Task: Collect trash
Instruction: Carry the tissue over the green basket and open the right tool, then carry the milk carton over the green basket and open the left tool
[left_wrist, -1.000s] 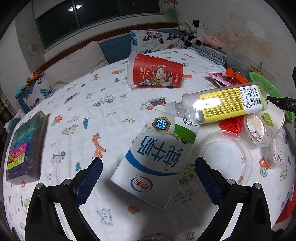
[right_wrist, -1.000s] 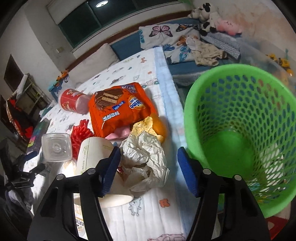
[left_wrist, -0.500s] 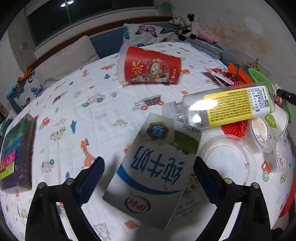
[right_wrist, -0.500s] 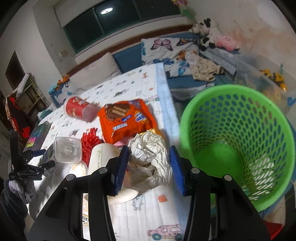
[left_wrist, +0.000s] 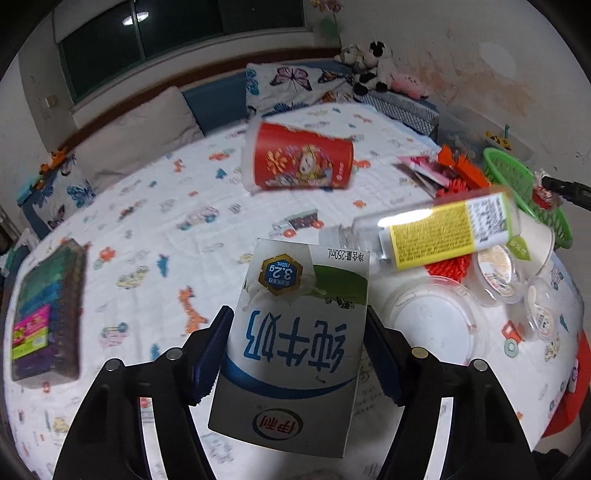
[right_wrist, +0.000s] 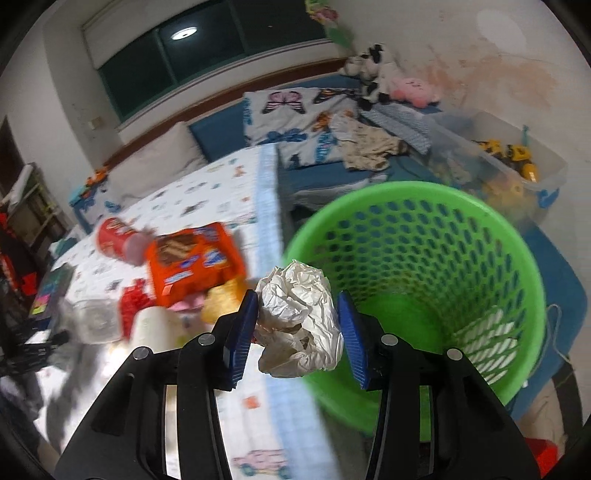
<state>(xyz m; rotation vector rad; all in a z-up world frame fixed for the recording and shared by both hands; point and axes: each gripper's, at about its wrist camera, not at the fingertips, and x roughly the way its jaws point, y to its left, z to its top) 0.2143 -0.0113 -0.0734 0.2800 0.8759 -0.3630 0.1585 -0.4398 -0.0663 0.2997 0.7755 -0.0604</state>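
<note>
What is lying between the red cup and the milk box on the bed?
Nothing. In the left wrist view, only bare cartoon-print bedsheet stretches between the red cup and the milk box. The clear bottle lies off to the side.

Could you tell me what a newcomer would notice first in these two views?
Probably the bright green basket beside the bed, with the right tongs clamped on a crumpled paper ball near its rim. Next, the milk carton between the left tongs, which have just been closing.
</note>
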